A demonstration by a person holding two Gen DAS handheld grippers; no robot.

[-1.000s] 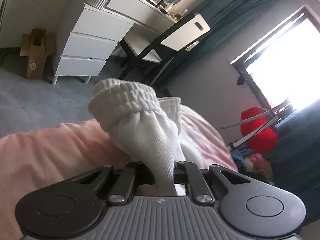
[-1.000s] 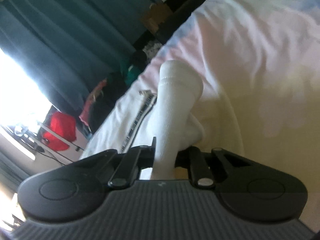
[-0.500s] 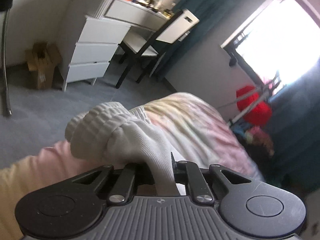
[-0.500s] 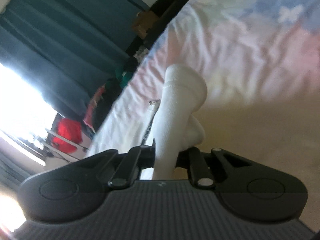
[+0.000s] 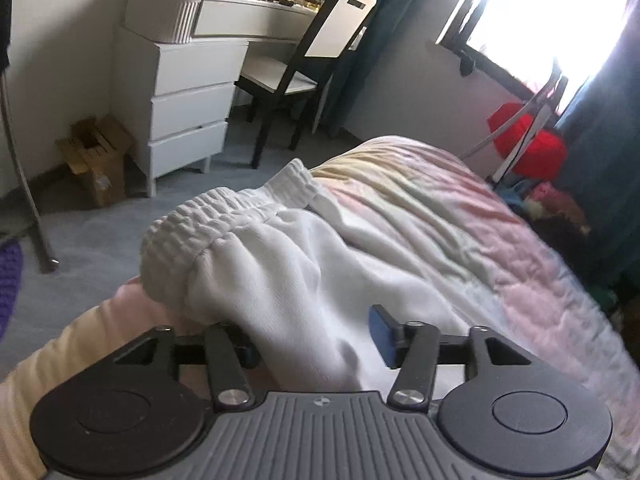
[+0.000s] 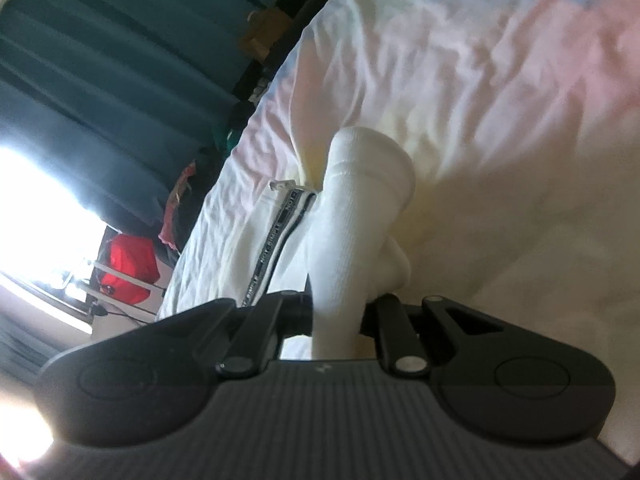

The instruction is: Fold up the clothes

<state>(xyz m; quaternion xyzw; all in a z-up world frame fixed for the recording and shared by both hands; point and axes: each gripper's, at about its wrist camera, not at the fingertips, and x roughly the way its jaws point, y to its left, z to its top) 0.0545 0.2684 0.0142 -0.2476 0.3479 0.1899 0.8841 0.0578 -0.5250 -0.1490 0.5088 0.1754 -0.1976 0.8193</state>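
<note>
White fabric (image 5: 304, 264) with a ribbed, gathered elastic cuff lies bunched on the bedspread (image 5: 460, 232) in the left wrist view, draped between the spread fingers of the left gripper (image 5: 316, 340); its jaws stand released, a blue pad (image 5: 380, 332) clear of the cloth on one side. The pastel pink-and-yellow bedspread is rumpled. Beyond the bed's far edge stand a white drawer unit (image 5: 188, 108) under a cluttered white desk (image 5: 248, 16), a black-and-white chair (image 5: 312, 60) and a cardboard box (image 5: 96, 156) on grey carpet. To the right of the bed, a bright window (image 5: 552, 12) is flanked by teal curtains, with a red object (image 5: 528, 144) below it.

In the right wrist view, the right gripper (image 6: 340, 312) is clenched on a white ribbed cuff (image 6: 360, 216) that rises between its fingers above the same bedspread (image 6: 500, 100). Just left of the cuff lies white cloth carrying a black-and-white striped band (image 6: 276, 240) with repeated lettering too blurred to read. Teal curtains (image 6: 100, 80) and a red object (image 6: 128, 264) fill the area left of the bed.
</note>
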